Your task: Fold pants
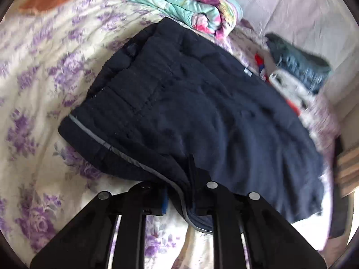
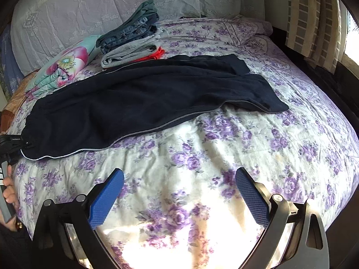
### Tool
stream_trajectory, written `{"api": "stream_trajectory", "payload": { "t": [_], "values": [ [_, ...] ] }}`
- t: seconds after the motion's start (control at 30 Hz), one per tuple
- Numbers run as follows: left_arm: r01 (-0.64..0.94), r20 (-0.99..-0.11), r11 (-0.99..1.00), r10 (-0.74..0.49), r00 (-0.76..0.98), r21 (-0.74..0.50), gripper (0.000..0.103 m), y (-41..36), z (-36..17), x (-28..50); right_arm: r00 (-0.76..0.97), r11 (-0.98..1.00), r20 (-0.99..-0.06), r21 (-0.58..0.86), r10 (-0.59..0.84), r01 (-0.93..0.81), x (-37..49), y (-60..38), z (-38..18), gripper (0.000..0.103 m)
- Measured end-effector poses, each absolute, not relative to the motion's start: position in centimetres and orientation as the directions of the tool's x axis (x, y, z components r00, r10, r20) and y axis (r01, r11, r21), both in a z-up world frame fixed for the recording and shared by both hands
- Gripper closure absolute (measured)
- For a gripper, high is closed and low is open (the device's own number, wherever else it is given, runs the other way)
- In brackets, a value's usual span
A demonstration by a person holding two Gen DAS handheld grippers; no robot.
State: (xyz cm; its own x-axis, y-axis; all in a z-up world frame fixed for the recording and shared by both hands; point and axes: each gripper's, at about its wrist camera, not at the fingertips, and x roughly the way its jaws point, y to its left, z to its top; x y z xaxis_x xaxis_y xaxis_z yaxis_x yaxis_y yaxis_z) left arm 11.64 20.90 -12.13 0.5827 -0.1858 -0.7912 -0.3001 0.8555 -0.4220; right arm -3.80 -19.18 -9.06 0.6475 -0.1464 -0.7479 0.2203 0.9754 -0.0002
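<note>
Dark navy pants (image 2: pixel 145 98) with a grey side stripe lie spread across the purple-flowered bedsheet (image 2: pixel 202 157), waistband at the left and legs running to the right. My left gripper (image 1: pixel 186 192) is shut on the near corner of the waistband, and the navy cloth (image 1: pixel 190 103) bunches up between its black fingers. The right wrist view shows that same gripper (image 2: pixel 15 143) at the left edge, clamped on the waistband corner. My right gripper (image 2: pixel 179 192) hangs open over bare sheet in front of the pants, blue pads (image 2: pixel 107 199) wide apart with nothing between them.
A stack of folded clothes (image 2: pixel 132 42), jeans on top, sits behind the pants beside a folded floral quilt (image 2: pixel 65 67). A lace-covered headboard (image 2: pixel 89 6) runs along the back. A striped curtain (image 2: pixel 314 18) hangs at the right. A hand (image 2: pixel 9 190) shows at the left edge.
</note>
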Motion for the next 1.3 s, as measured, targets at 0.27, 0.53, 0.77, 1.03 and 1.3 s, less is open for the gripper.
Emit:
{"api": "stream_trajectory", "payload": {
  "t": [0.27, 0.53, 0.77, 1.03, 1.3],
  "values": [
    [-0.25, -0.763, 0.881, -0.171, 0.623, -0.402, 0.092, 20.6, -12.2, 9.2, 0.572, 0.923, -0.813, 0.13, -0.109, 0.362, 0.5, -31.9, -7.3, 0.003],
    [-0.216, -0.773, 0.9, -0.178, 0.609, -0.377, 0.092, 21.2, -12.5, 10.0, 0.487, 0.724, -0.86, 0.434, 0.155, 0.536, 8.5, -42.6, -12.5, 0.004],
    [-0.225, -0.788, 0.916, -0.139, 0.6, -0.332, 0.092, 20.6, -12.5, 10.6, 0.59, 0.677, -0.8, 0.493, 0.106, 0.547, 10.5, -43.4, -14.8, 0.084],
    [-0.232, -0.782, 0.91, -0.139, 0.608, -0.343, 0.093, 21.8, -10.3, 7.3, 0.69, 0.707, -0.718, 0.535, 0.092, 0.462, 3.5, -42.9, -10.4, 0.092],
    [-0.252, -0.831, 0.925, -0.109, 0.545, -0.286, 0.091, 22.8, -11.3, 3.9, 0.559, 0.757, -0.827, 0.402, 0.058, 0.516, -1.1, -42.8, -13.8, 0.088]
  ]
}}
